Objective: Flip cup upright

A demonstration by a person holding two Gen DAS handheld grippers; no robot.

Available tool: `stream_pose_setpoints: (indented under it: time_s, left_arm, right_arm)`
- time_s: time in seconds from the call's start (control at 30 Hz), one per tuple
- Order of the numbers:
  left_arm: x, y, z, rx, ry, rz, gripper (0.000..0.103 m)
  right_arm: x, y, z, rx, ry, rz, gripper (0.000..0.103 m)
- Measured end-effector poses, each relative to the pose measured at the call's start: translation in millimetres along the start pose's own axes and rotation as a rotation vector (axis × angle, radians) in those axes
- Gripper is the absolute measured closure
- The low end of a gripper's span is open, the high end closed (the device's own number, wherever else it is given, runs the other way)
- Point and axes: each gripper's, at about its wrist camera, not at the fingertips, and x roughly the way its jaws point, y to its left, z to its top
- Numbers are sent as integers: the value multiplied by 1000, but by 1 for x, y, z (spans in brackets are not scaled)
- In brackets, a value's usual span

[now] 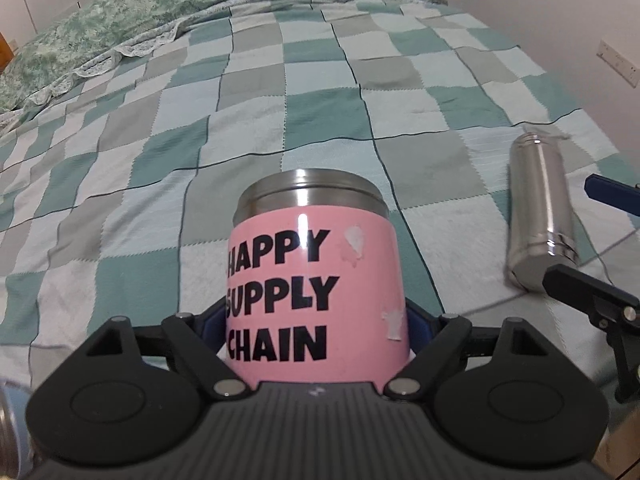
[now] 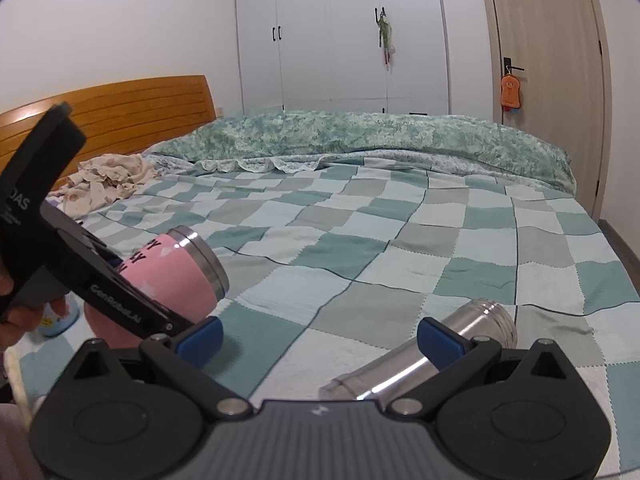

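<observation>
My left gripper (image 1: 316, 328) is shut on the pink cup (image 1: 316, 292), a steel tumbler with a pink sleeve that reads HAPPY SUPPLY CHAIN. The cup points forward along the fingers, steel end away from me. In the right wrist view the pink cup (image 2: 176, 276) is held tilted above the bed, steel end toward the right. My right gripper (image 2: 320, 338) is open and empty, low over the bed, with the steel bottle (image 2: 424, 356) lying partly behind its right finger. The right gripper's fingers (image 1: 576, 288) show at the right edge of the left wrist view.
The steel bottle (image 1: 540, 212) lies on its side on the checked teal and grey blanket (image 1: 280, 112). A green floral quilt (image 2: 380, 140) lies along the far side. Crumpled cloth (image 2: 108, 184) sits near the wooden headboard (image 2: 120, 108). Wardrobe and door stand behind.
</observation>
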Motion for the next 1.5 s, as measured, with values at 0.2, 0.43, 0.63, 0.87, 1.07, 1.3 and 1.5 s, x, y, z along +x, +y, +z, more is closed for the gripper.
stream_pose_setpoints:
  time_s: [0.2, 0.43, 0.63, 0.87, 1.07, 1.3, 1.5]
  left_arm:
    - [-52, 9, -31, 10, -22, -11, 17]
    - [-81, 9, -87, 25, 37, -35, 17]
    - [-60, 8, -112, -18, 78, -46, 17]
    - [-24, 1, -115, -49, 91, -43, 17]
    - [-25, 0, -115, -33, 76, -52, 17]
    - [-66, 18, -115, -51, -67, -94, 0]
    - [-123, 49, -137, -38, -275, -52, 0]
  right_arm:
    - [-31, 31, 2, -17, -19, 14, 0]
    - [-58, 68, -13, -29, 5, 44, 0]
    - [-74, 83, -42, -16, 66, 40, 0]
    - [-97, 82, -71, 6, 117, 5, 0]
    - [-102, 77, -78, 26, 130, -22, 0]
    - [-100, 85, -68, 30, 126, -17, 0]
    - [-100, 107, -53, 11, 104, 1, 0]
